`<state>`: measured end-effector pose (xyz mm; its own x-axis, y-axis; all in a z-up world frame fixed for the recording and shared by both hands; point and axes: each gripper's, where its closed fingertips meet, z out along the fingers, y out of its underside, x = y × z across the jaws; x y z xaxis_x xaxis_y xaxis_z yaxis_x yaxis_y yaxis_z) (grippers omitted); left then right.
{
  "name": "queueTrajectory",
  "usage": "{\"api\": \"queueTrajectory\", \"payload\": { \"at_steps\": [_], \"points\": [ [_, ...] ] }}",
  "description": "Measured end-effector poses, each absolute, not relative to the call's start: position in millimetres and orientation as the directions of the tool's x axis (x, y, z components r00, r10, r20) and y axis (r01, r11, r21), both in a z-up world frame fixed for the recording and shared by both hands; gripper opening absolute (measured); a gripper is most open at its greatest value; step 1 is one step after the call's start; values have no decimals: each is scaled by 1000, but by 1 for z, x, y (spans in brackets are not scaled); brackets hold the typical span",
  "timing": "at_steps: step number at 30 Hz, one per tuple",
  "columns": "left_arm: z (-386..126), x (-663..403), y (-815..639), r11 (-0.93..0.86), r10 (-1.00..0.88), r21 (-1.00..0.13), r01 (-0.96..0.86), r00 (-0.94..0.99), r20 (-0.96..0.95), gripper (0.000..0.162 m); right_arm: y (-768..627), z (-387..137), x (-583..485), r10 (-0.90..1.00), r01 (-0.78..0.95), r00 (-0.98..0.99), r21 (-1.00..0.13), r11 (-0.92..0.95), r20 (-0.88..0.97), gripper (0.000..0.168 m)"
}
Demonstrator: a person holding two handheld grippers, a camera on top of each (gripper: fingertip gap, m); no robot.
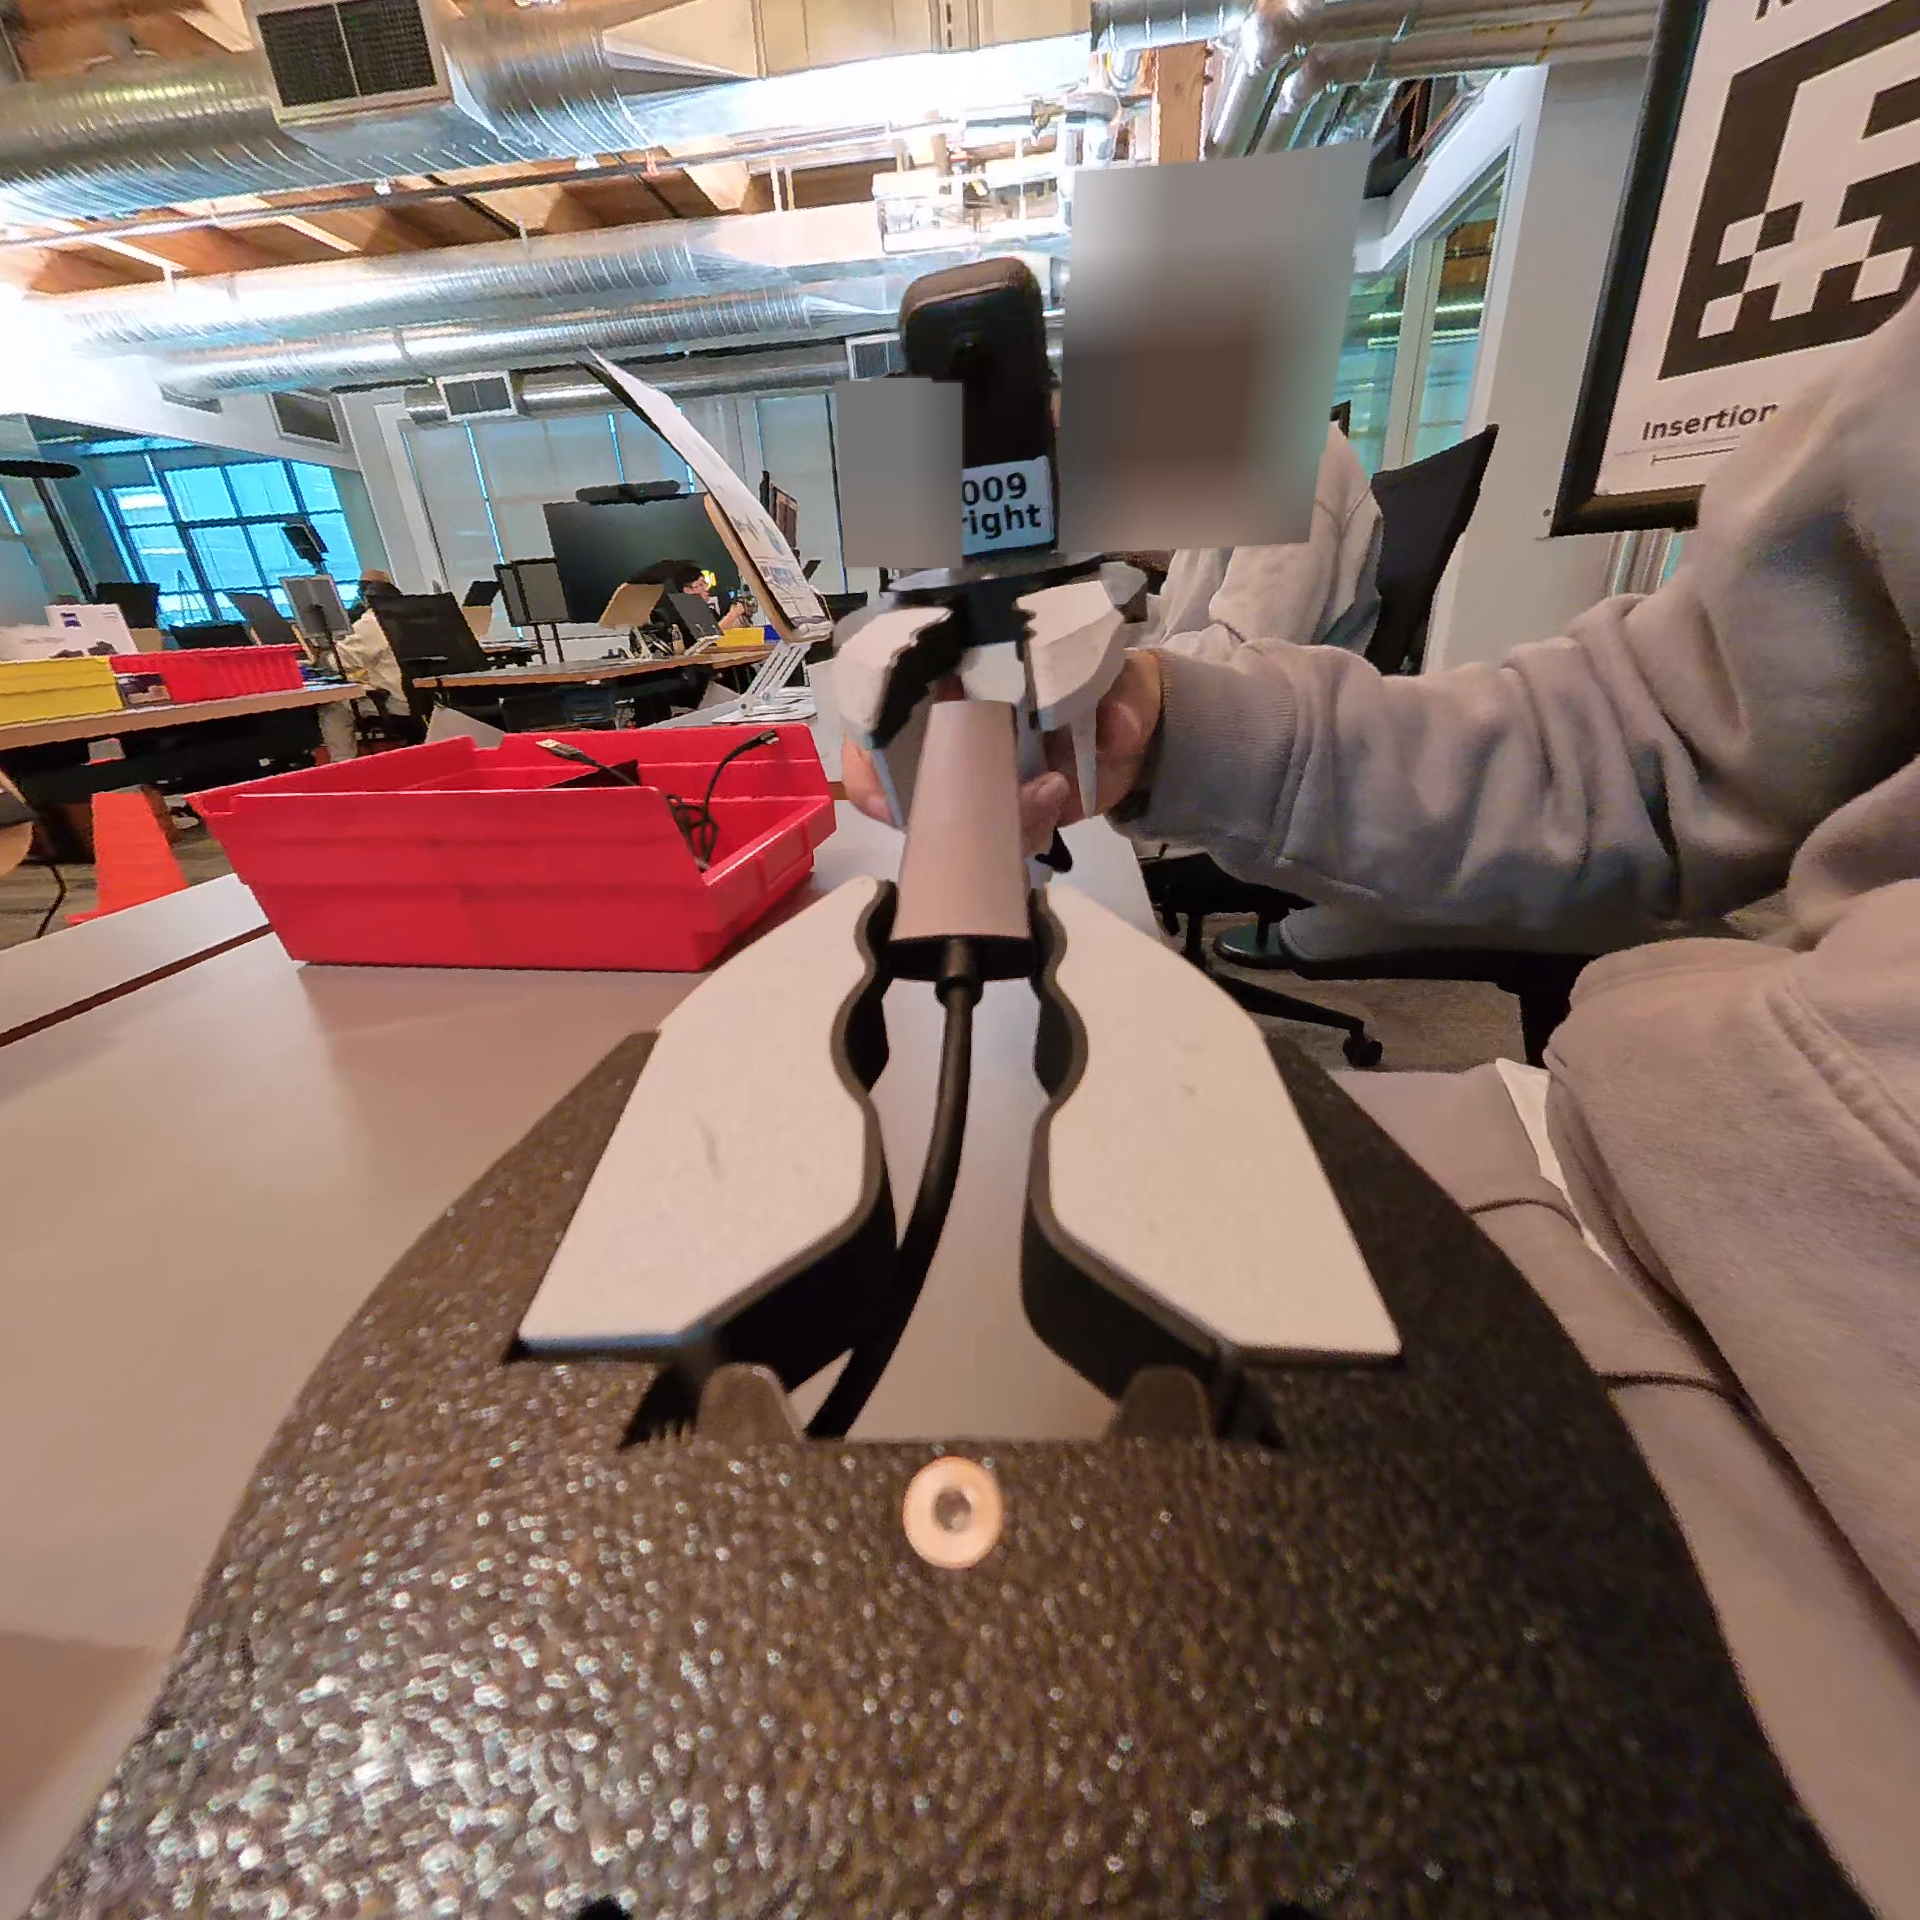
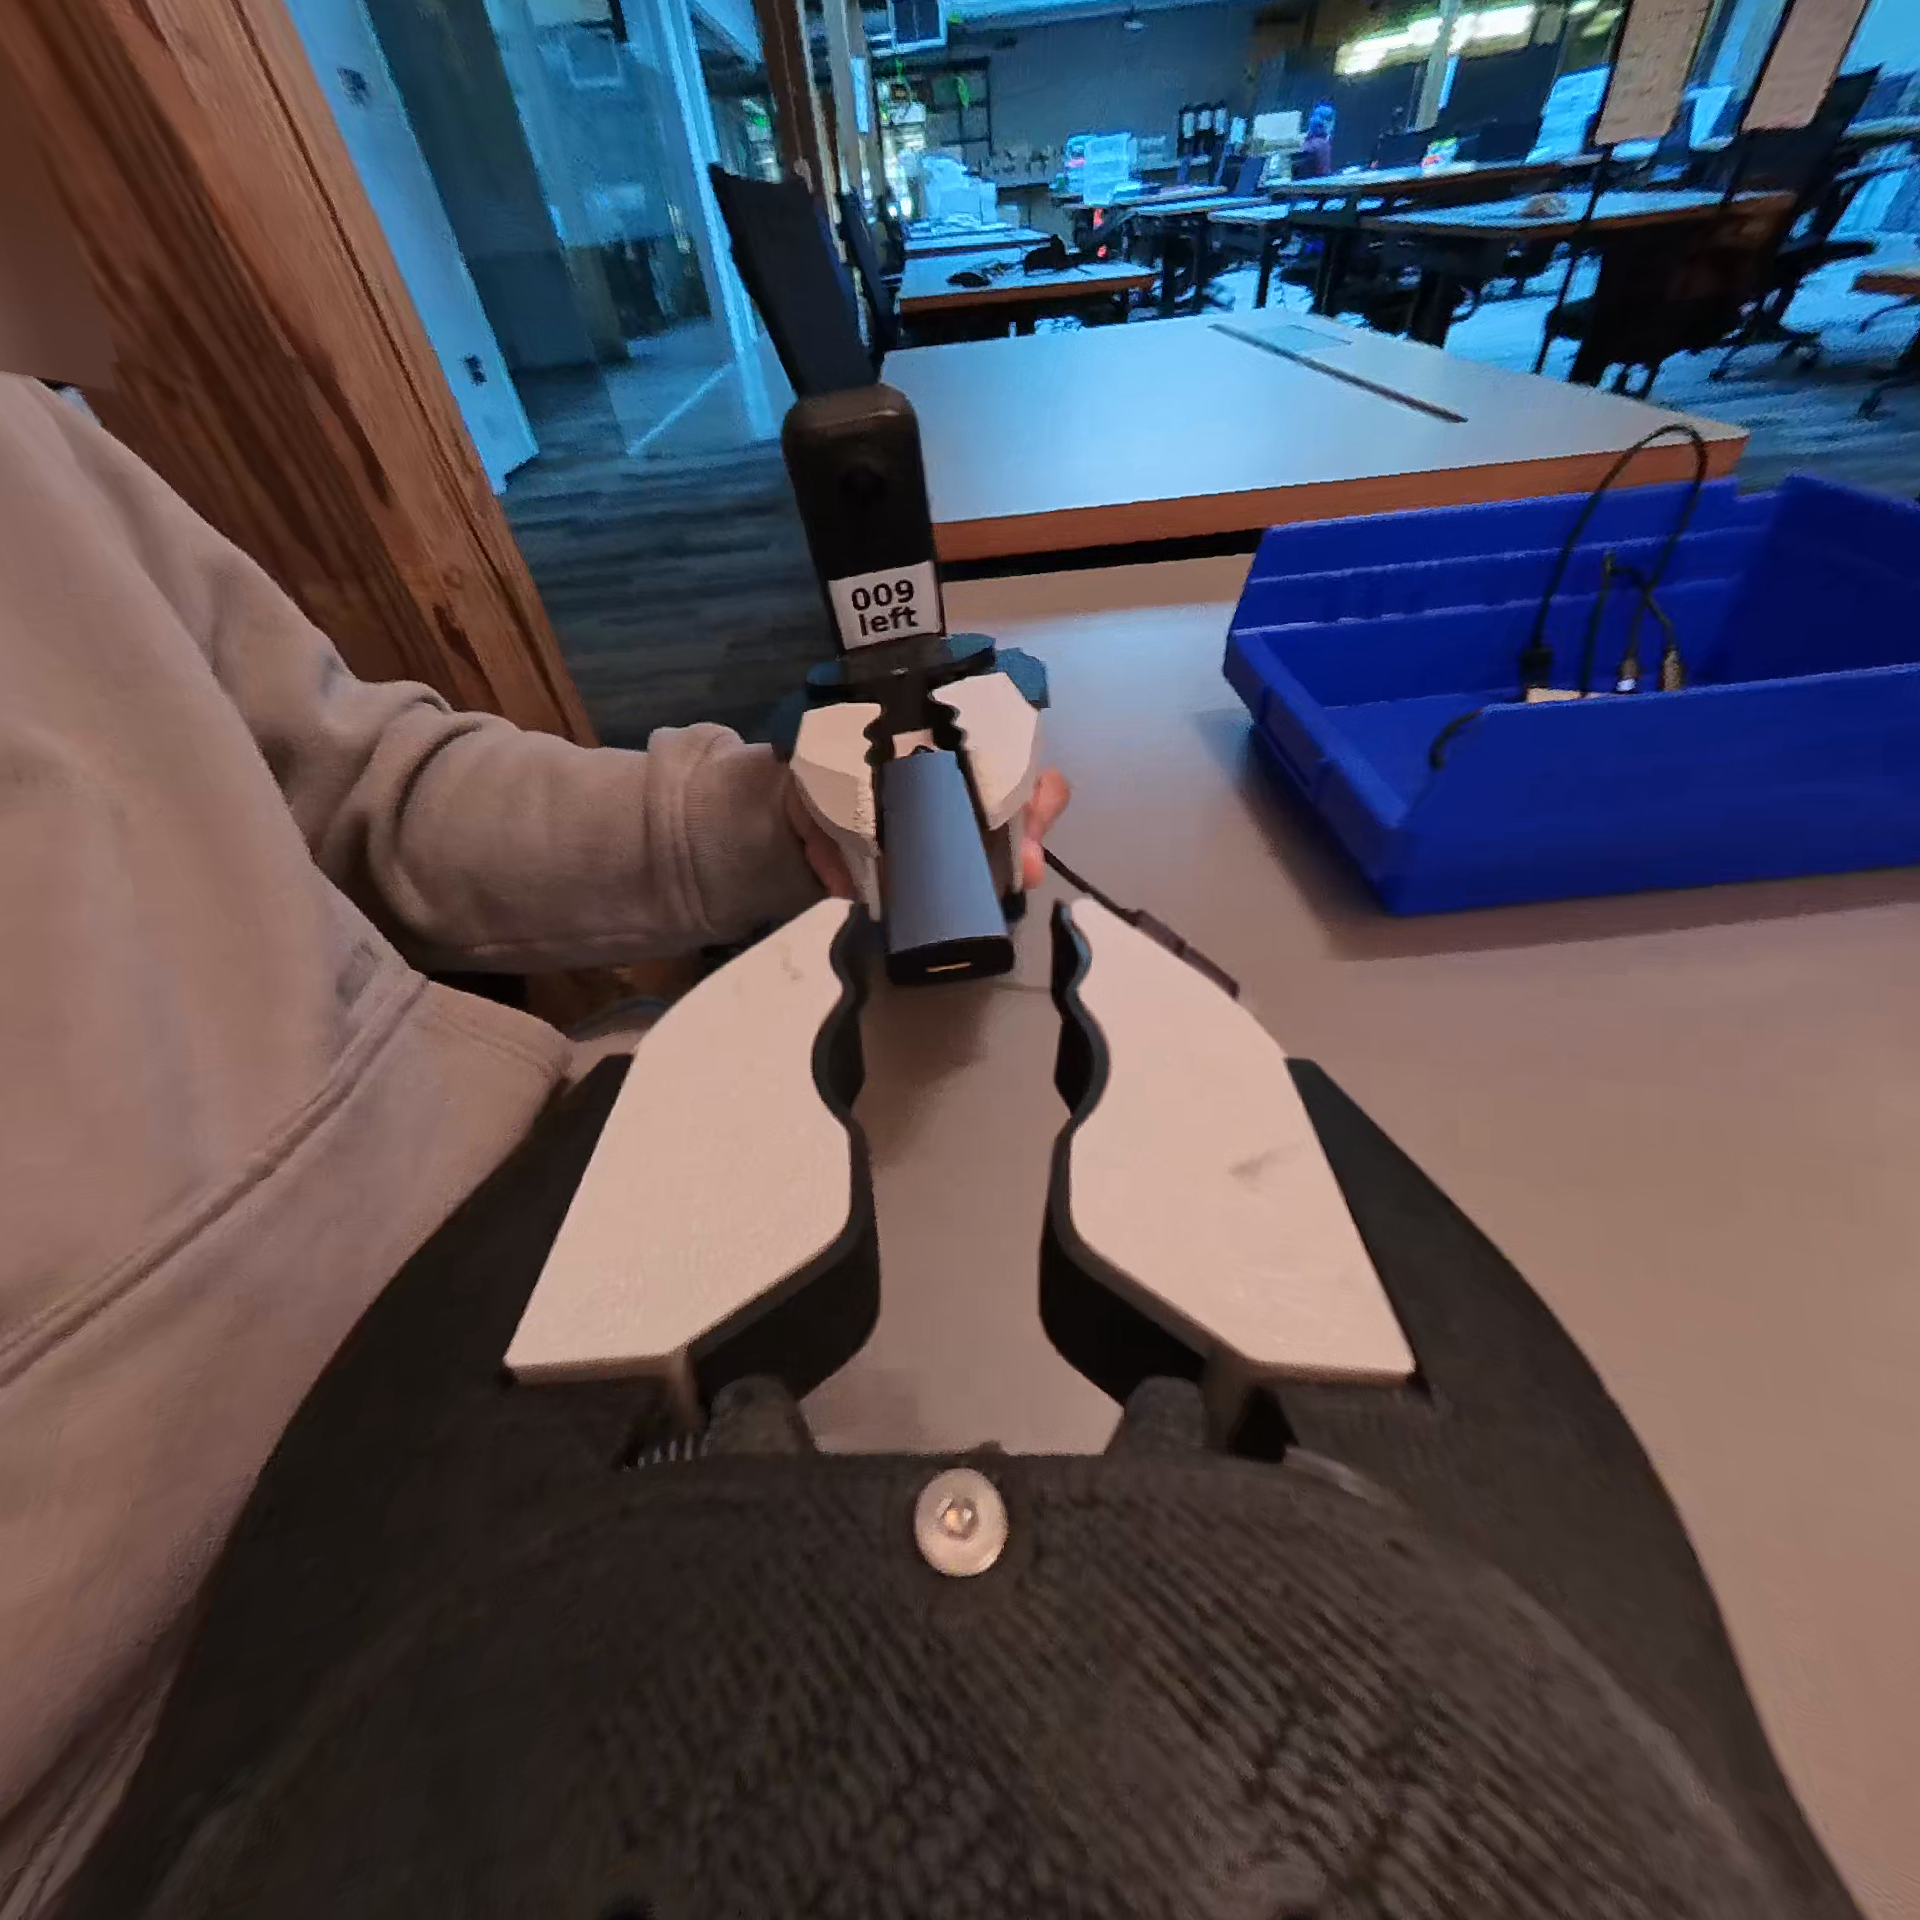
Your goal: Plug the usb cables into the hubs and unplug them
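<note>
Tongs, two in all, one per hand, facing each other over a pale grey surface (image 1: 312, 1091).

Left tongs (image 1: 961, 925): clamped narrow on the near end of the one hub (image 1: 956, 810) in play, a slim metal-grey bar held above the surface. Its black tail cable (image 1: 945, 1122) leaves that end and runs back between the white fingers.

Right tongs (image 2: 956, 914): parted. The hub's port end sits between the tips with a gap on either side, and neither finger touches it. A black cable (image 2: 1153, 930) lies on the surface just right of the right-hand finger. Where it ends is hidden.

Hands: right hand (image 1: 1112, 727) and left hand (image 2: 821, 842), both in grey sleeves, each wrapped round its tool.

Labels: each tool carries one upright black camera with one small white label (image 2: 885, 608) printed in black. A framed black-and-white marker board (image 1: 1766, 208) with small print below stands at the upper right of the left wrist view.

Bins, two. One red bin (image 1: 468, 883) sits on the surface beyond the left tongs, with two cable ends showing above dark coils. One blue bin (image 2: 1558, 810) lies to the right in the right wrist view, with three cable ends clustered at a pale flat piece. Whether they are seated is too small to tell.

Beyond: rows of desks, chairs, and ceiling ducts.
</note>
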<state>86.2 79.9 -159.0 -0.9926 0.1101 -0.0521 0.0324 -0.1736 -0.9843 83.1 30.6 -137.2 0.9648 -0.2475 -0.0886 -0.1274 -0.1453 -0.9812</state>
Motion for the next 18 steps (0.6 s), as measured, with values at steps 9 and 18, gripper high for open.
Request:
{"api": "queueTrajectory", "payload": {
  "at_steps": [9,18],
  "points": [
    [-160,84,79,-164,124,-986,34,-991,-55,24,45,-149,80,-215,-73,976,-965,-251,-18,25],
    [-159,89,77,-165,80,-986,30,-996,-44,24,49,-147,86,-216,-86,976,-955,-286,-23,24]
  ]
}}
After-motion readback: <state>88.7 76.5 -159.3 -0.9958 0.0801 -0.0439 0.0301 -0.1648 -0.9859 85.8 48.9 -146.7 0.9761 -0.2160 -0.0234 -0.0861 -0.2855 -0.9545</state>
